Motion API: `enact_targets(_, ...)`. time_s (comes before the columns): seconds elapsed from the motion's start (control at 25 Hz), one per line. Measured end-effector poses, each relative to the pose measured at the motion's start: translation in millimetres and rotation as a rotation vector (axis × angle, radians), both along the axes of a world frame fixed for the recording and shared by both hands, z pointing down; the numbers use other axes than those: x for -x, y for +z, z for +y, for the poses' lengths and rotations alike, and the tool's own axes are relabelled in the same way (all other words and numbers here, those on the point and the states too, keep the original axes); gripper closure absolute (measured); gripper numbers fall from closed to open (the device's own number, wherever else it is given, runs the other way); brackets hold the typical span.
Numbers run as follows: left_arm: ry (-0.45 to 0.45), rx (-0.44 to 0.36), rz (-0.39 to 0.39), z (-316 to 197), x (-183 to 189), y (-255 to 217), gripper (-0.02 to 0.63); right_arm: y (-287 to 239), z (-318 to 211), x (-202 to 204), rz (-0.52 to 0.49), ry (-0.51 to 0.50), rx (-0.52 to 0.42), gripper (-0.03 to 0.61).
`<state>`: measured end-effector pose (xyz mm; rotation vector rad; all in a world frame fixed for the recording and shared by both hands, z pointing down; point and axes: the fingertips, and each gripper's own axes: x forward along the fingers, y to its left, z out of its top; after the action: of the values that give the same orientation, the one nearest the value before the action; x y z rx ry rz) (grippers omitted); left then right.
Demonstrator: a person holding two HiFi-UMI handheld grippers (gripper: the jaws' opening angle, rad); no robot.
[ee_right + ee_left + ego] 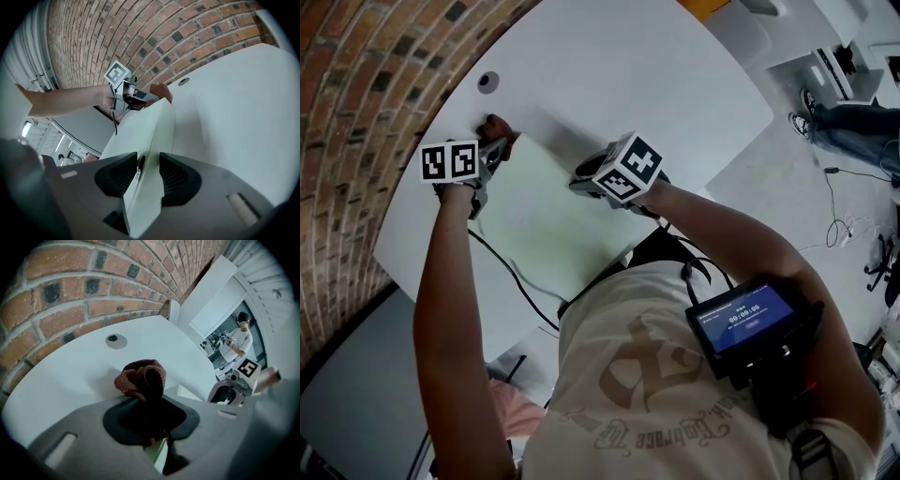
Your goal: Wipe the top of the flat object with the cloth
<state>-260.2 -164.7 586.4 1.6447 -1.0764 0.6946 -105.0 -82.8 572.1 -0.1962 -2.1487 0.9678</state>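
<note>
Left gripper (150, 420) jaws are seen closed on a bunched cloth (140, 378), which is pinched between the dark pads and bulges out beyond them in a rounded wad. The cloth is reddish-brown, with a ribbed, knitted weave and deep folds. In the head view it is held at the far left corner of the flat object (546, 223), right at that corner's edge; whether it presses on the surface cannot be told.

The right gripper (147, 176) is clamped on the flat object's nearer right edge, one pad on either face of the thin panel. The flat object is a pale green, smooth, rectangular sheet with a plain, unmarked top and a slim light edge, and it is laid across the white desk (656, 66), near the desk's front edge.

A small round grey cap (488, 82) is set into the desk beyond the cloth, well apart from the sheet. A dark cable (511, 272) is trailed from the left gripper over the sheet's near edge. A brick wall (356, 94) is seen along the desk's left side.
</note>
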Motion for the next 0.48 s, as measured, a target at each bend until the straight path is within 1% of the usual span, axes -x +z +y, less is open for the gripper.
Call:
enact_targets(0.16,0.014,0.039,0.001,20.0,12.2,1.0,0.537,0.5,-0.9,-1.2,0.003,0.002,0.0,0.42)
enact_targets(0.48,-0.048,0.088,-0.008,65.7,43.6,5.3,0.535,4.1,-4.2,-3.6,0.017,-0.001,-0.008,0.419)
